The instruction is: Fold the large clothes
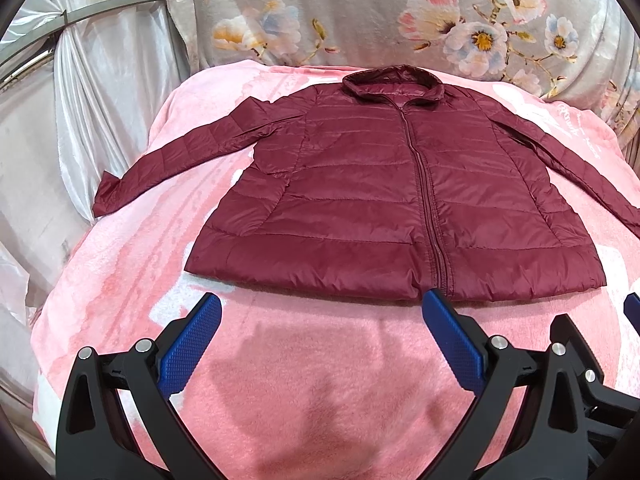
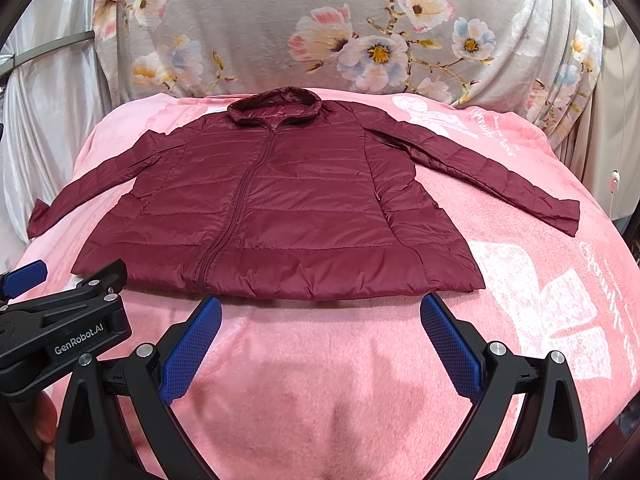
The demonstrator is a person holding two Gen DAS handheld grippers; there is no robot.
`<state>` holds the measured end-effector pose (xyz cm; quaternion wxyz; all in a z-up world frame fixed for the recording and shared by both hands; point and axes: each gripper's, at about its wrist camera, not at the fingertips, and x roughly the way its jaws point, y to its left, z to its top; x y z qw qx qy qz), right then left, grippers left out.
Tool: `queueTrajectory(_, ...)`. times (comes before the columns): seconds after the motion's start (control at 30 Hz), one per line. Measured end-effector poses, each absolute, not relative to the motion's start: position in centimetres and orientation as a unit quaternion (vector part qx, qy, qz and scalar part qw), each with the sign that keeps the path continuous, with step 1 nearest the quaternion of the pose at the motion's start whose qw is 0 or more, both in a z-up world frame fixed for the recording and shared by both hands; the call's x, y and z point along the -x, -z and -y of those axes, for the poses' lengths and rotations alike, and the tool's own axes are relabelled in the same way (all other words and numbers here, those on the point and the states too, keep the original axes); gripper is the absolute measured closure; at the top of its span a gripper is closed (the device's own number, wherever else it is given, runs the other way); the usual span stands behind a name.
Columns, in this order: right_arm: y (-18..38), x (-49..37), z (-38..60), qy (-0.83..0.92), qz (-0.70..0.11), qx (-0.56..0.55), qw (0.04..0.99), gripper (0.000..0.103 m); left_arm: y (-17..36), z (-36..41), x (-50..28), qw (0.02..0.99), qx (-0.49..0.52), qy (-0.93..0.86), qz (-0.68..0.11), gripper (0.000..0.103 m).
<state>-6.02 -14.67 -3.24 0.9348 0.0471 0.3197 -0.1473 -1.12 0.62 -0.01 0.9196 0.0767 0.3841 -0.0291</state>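
Left wrist view. A maroon quilted jacket (image 1: 384,200) is laid flat, zipped, on a pink blanket (image 1: 312,380) covering a bed. The collar is directed away from the camera and the hem toward it, so the long axis runs along the zipper; both sleeves are spread outward, one reaching the blanket's left edge, beyond which white satin drapery (image 1: 80,120) hangs. A broad strip of bare blanket is left between hem and camera. The left gripper (image 1: 322,312) is held low over this strip, its fingers (image 1: 192,344) spread wide and released, nothing between them, tips just short of the hem. A floral cloth (image 1: 360,12) rises behind the collar.

Right wrist view. The jacket (image 2: 288,208) is seen with collar far and hem near; the right-hand sleeve is extended onto open blanket (image 2: 320,380) printed with white figures. The right gripper (image 2: 320,312) is held level before the hem, fingers (image 2: 452,348) parted and empty. The left gripper's body is seen beside it at left.
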Motion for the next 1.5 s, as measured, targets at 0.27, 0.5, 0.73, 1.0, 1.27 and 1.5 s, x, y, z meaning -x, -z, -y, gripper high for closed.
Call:
queueTrajectory(0.27, 3.1, 6.2, 14.2, 0.148, -0.319, -0.045, 0.935, 0.005, 0.0, -0.7, 1.1, 0.920, -0.077, 0.030, -0.384, 0.005)
queueTrajectory(0.5, 3.0, 6.2, 14.1, 0.148, -0.319, -0.045, 0.935, 0.005, 0.0, -0.7, 1.1, 0.920, -0.077, 0.030, -0.384, 0.005)
queueTrajectory(0.73, 3.0, 6.1, 14.1, 0.148, -0.319, -0.045, 0.935, 0.005, 0.0, -0.7, 1.1, 0.919, -0.078, 0.030, -0.385, 0.005)
queueTrajectory(1.0, 3.0, 6.1, 13.9, 0.148, -0.320, -0.046, 0.935, 0.005, 0.0, -0.7, 1.1, 0.919, -0.078, 0.030, -0.386, 0.005)
queueTrajectory(1.27, 3.1, 6.2, 13.8, 0.148, -0.321, -0.046, 0.935, 0.005, 0.0, -0.8, 1.2, 0.919, -0.078, 0.030, -0.385, 0.005)
queueTrajectory(1.5, 3.5, 6.2, 13.3, 0.147, -0.324, -0.046, 0.934, 0.005, 0.1, -1.5, 1.6, 0.917, -0.078, 0.030, -0.389, 0.005)
